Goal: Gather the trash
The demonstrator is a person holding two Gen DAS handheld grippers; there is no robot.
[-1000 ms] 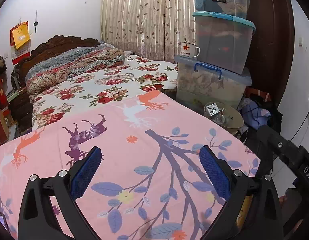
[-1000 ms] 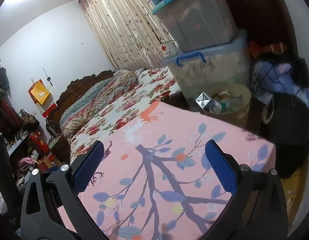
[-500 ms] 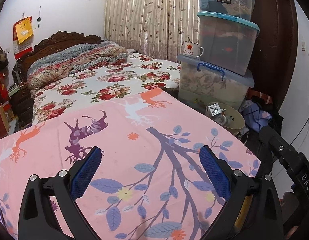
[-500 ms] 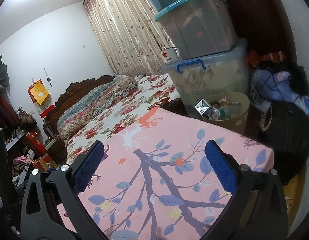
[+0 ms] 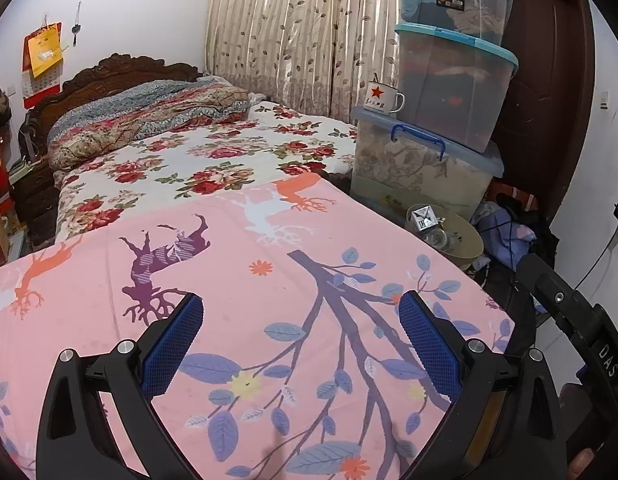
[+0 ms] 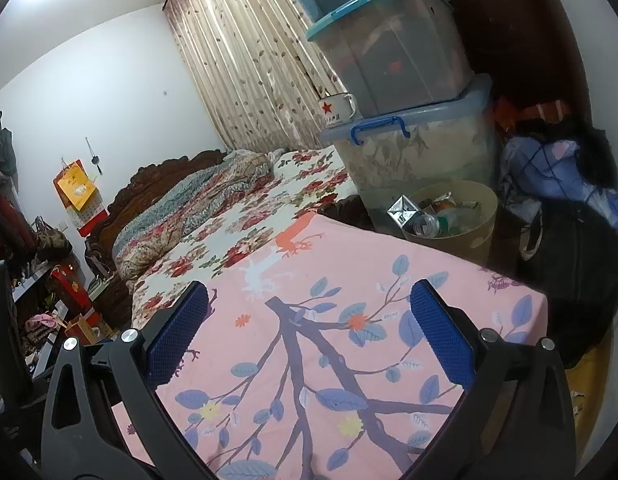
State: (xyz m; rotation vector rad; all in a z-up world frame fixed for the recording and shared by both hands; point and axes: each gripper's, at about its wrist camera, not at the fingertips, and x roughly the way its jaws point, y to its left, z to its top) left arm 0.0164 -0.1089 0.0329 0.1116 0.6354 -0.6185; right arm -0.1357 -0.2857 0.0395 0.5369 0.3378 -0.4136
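A tan trash bin (image 6: 465,232) stands on the floor beyond the far corner of the pink sheet, holding a silver carton (image 6: 403,210), a clear bottle (image 6: 427,224) and wrappers. It also shows in the left wrist view (image 5: 461,240). My left gripper (image 5: 299,340) is open and empty above the pink sheet (image 5: 269,300). My right gripper (image 6: 309,328) is open and empty above the same sheet, nearer the bin. No loose trash shows on the sheet.
Stacked plastic storage boxes (image 5: 449,92) with a red-star mug (image 5: 383,98) stand behind the bin. A floral bed (image 5: 197,160) runs to a wooden headboard. Clothes and a dark bag (image 6: 569,216) lie right of the bin. Part of the right gripper (image 5: 577,320) shows at right.
Both grippers have pulled back and risen a little from the sheet, so the bin and boxes look farther off. Both stay open and empty.
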